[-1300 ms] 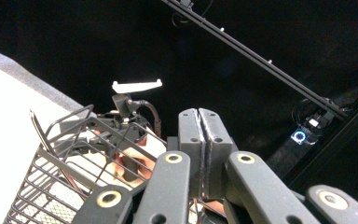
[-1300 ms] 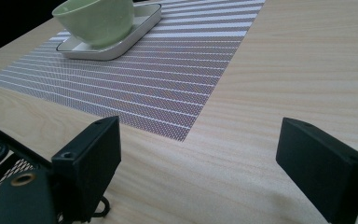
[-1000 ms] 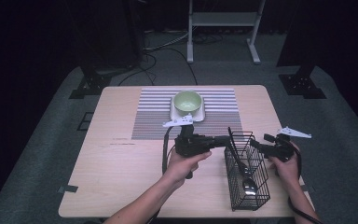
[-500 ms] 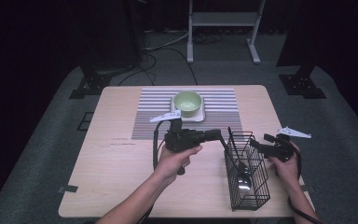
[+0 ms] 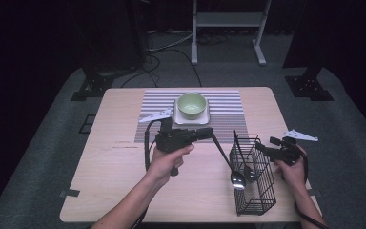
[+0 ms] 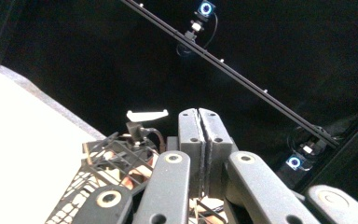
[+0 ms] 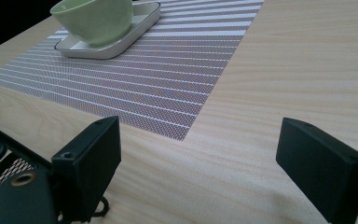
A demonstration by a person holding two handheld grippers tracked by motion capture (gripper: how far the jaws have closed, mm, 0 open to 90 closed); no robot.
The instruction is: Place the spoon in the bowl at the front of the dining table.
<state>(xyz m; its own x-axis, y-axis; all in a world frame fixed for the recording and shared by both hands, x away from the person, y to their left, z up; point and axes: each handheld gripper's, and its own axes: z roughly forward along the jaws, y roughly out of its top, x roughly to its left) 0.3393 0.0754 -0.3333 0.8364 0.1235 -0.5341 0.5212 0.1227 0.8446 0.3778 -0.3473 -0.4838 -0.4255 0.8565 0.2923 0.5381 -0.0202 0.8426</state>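
My left gripper (image 5: 210, 133) points right over the table's middle and is shut on the dark handle of a spoon (image 5: 238, 180). The spoon slants down from the jaws, and its shiny bowl hangs at the left side of a black wire basket (image 5: 255, 202). In the left gripper view the left gripper (image 6: 199, 135) has its jaws pressed together, with the basket (image 6: 98, 163) beyond them. My right gripper (image 5: 267, 147) rests at the basket's right rim. In the right gripper view the right gripper (image 7: 200, 154) stands open and nothing is between the jaws.
A green bowl (image 5: 192, 105) sits on a white square plate (image 5: 205, 118) on a striped mat (image 5: 228, 107) at the back of the wooden table (image 5: 114, 181). Another dark-handled utensil (image 5: 236, 140) stands in the basket. The basket lies near the table's front right edge.
My left gripper has moved left and up, drawing the spoon out of the basket. The right gripper and the basket have stayed put.
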